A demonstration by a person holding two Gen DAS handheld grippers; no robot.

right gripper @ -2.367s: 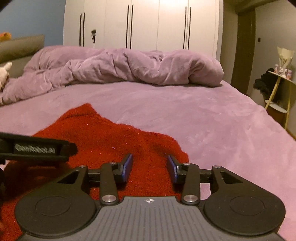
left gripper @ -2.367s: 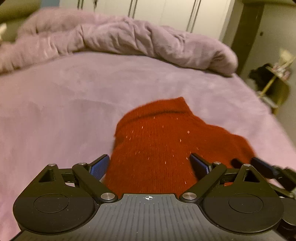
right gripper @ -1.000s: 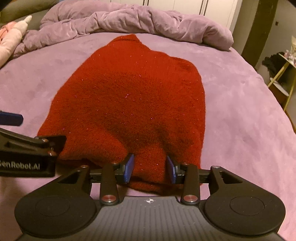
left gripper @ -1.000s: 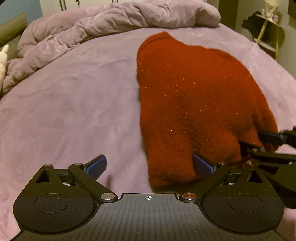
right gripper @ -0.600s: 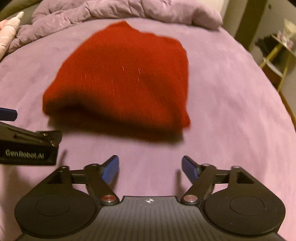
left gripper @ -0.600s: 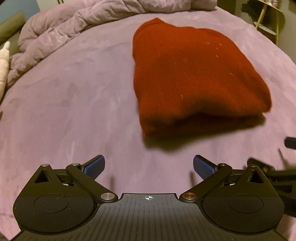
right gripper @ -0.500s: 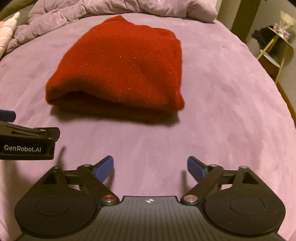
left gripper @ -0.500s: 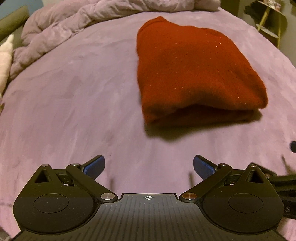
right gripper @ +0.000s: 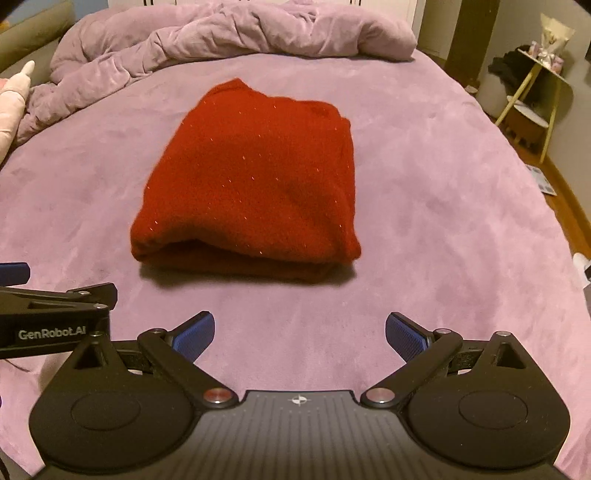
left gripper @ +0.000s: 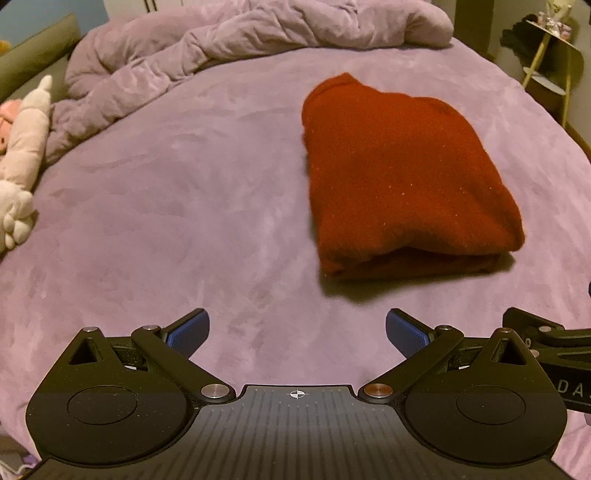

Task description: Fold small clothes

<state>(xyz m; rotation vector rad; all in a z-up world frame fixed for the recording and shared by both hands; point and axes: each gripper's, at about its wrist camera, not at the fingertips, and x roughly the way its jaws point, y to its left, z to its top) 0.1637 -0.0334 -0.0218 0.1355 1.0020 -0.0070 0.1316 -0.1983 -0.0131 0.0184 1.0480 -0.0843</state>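
The folded red sweater (right gripper: 251, 184) lies on the bed (right gripper: 443, 221). The left gripper (left gripper: 297, 332) and right gripper (right gripper: 300, 334) are both spread wide, empty.

I count one red knitted garment (right gripper: 251, 188), folded, on one bed (right gripper: 424, 221). One crumpled duvet (right gripper: 229, 33) lies along its far end. I have two tools: the left tool (left gripper: 297, 334) and the right tool (right gripper: 300, 336), each with two blue pads. One plush toy (left gripper: 22, 155) sits at the left edge, and one yellow-legged side stand (right gripper: 535, 92) at the right.
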